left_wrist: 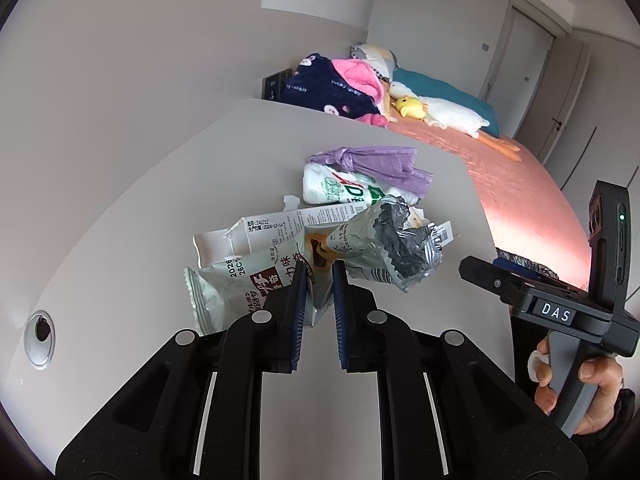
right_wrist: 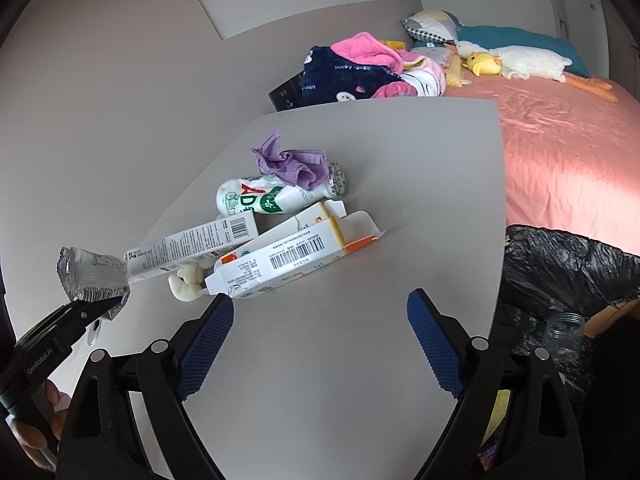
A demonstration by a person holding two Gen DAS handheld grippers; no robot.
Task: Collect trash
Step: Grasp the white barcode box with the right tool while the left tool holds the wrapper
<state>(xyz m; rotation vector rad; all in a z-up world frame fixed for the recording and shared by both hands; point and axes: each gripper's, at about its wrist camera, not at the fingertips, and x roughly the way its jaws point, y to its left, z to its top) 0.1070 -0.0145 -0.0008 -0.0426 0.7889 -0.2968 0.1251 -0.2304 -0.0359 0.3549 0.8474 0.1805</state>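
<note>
Both wrist views look steeply down, perhaps closely, sharing table (left_wrist: 140,208).

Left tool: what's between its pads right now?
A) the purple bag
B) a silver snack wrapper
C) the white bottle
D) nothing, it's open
B: the left tool is shut on the silver snack wrapper, which hangs clear of the table, while the purple bag and the white bottle still lie in the pile on it.

We see plain pale walls (left_wrist: 140,60) at upper left, a pink-sheeted bed (right_wrist: 560,140) at right, closed doors (left_wrist: 520,60) upper right.
</note>
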